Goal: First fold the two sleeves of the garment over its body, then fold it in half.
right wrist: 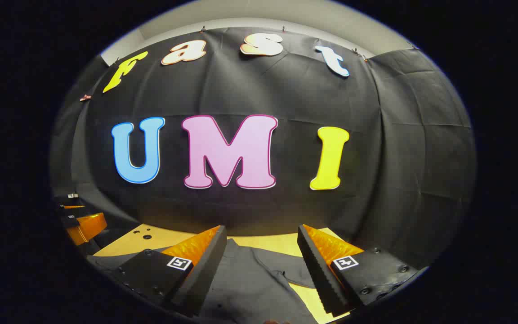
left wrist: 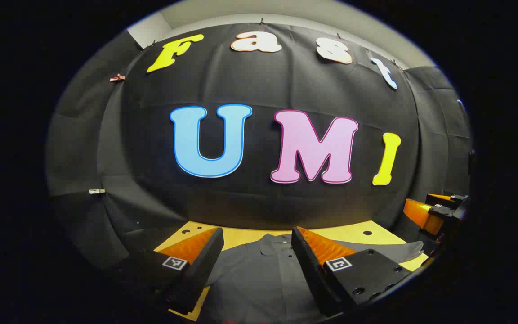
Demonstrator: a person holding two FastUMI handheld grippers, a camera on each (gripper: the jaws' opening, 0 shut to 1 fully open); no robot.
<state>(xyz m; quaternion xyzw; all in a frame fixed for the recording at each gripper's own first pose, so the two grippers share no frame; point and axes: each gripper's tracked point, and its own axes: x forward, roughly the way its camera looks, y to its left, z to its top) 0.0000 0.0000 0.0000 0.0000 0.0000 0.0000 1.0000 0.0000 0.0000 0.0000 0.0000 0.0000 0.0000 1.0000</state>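
We note both tongs released, left gripper (left wrist: 255, 256) and right gripper (right wrist: 261, 256) above the flat garment (left wrist: 259, 279); each should pinch a sleeve (left wrist: 389, 251) near its cuff.

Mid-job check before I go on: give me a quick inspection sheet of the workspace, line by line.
Surface: yellow table, with a few small dark holes near its far edge.
Job's things: grey shirt lies flat on the table, collar toward the wall; one sleeve lies spread out to the side, not yet folded over the body.
Clutter: nothing seen.
Grippers: left gripper open above the shirt, nothing between its fingers; right gripper open above the shirt, nothing between its fingers.
Cables: nothing seen.
Surroundings: black cloth wall behind the table, pale ceiling above it.
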